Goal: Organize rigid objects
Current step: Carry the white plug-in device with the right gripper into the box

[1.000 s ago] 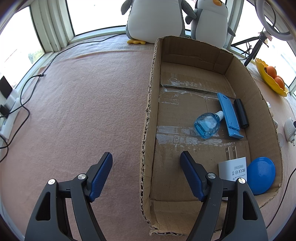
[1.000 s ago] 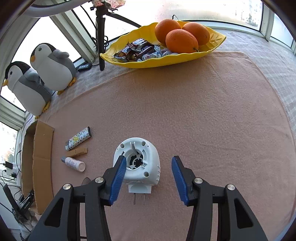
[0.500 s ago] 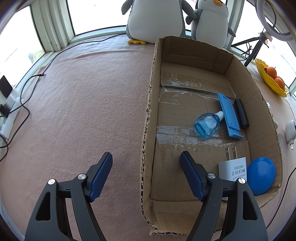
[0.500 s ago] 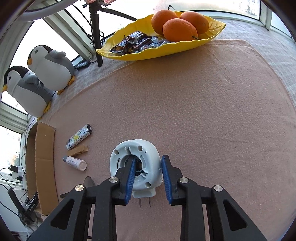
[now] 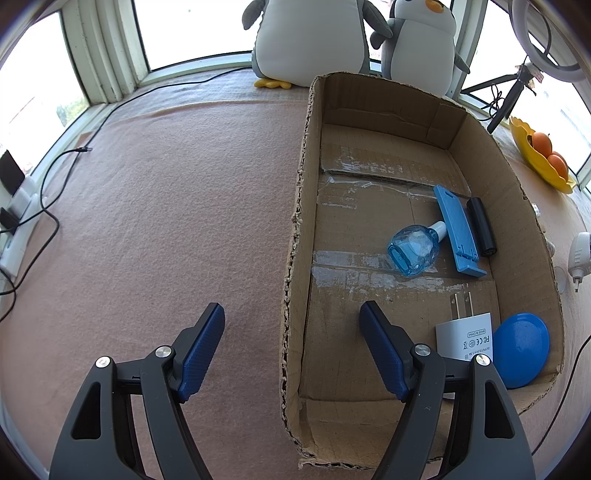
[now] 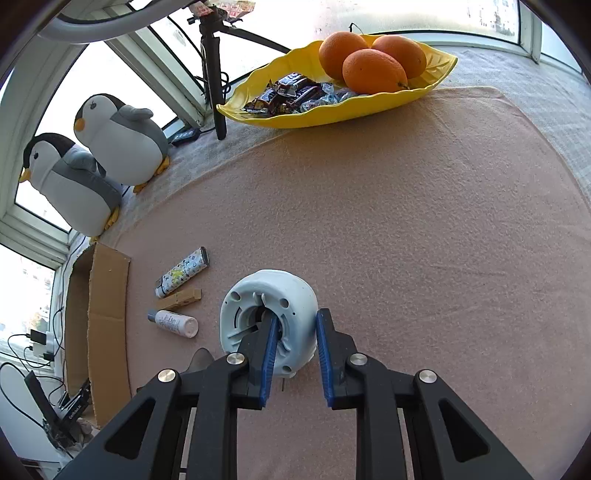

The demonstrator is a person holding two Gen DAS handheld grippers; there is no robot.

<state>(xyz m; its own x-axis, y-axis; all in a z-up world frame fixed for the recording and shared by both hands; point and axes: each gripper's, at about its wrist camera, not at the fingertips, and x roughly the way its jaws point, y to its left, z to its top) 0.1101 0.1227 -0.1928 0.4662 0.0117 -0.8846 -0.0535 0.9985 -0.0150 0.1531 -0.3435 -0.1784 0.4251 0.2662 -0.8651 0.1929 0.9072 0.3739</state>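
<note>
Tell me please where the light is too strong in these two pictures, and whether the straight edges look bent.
Left wrist view: the windows are blown out to white, the tape on the cardboard box floor glares, and the box walls bow outward from fisheye distortion. Right wrist view: the sky behind the yellow dish is overexposed, and the window frame curves; the white plug-in device stays sharp.

"fc" and "ce" marks on white charger [image 5: 466, 334]

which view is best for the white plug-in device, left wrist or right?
Right wrist. The white plug-in device sits centre frame, its round underside and rim clear, with the right claw closing on its rim. The left wrist view shows it only as a small sliver at the right edge, beyond the cardboard box.
</note>
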